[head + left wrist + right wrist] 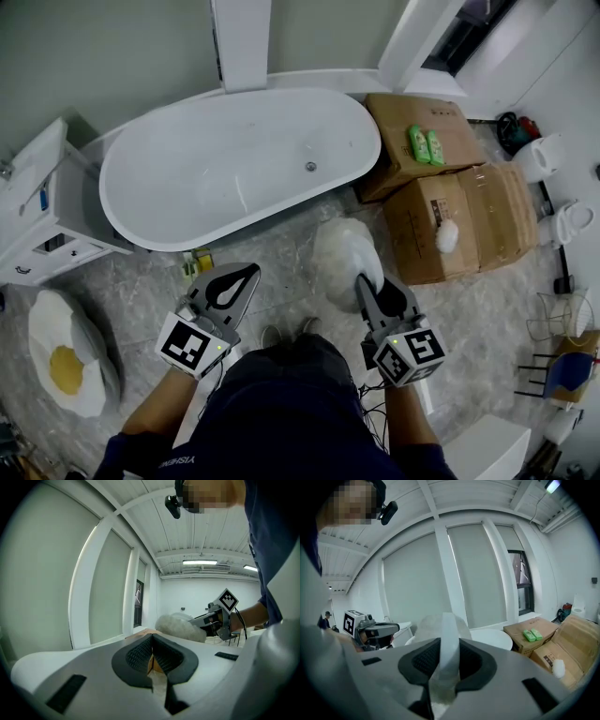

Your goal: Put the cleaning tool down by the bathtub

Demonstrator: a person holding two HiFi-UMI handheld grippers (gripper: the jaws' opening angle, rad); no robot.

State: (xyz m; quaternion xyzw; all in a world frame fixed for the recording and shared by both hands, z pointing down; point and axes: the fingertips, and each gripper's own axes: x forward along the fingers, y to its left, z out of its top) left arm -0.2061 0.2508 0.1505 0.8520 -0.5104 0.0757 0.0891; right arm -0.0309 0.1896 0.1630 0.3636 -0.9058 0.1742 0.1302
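The white oval bathtub (216, 159) stands on the marble floor ahead of me. My right gripper (362, 281) is shut on the flat white handle (449, 637) of the cleaning tool, whose fluffy white head (343, 251) hangs over the floor just in front of the tub's right end. The left gripper view shows the same head (180, 626) held out by the right gripper. My left gripper (249, 273) is level beside it, near the tub's front side, jaws shut with nothing between them (152, 638). In the right gripper view the tub (490, 638) lies beyond the tool.
Cardboard boxes (450, 220) sit right of the tub, with two green bottles (427, 145) and a white puff (447, 236) on them. A white cabinet (37, 211) and an egg-shaped cushion (61, 361) are at left. Small items (197, 264) lie by the tub's front.
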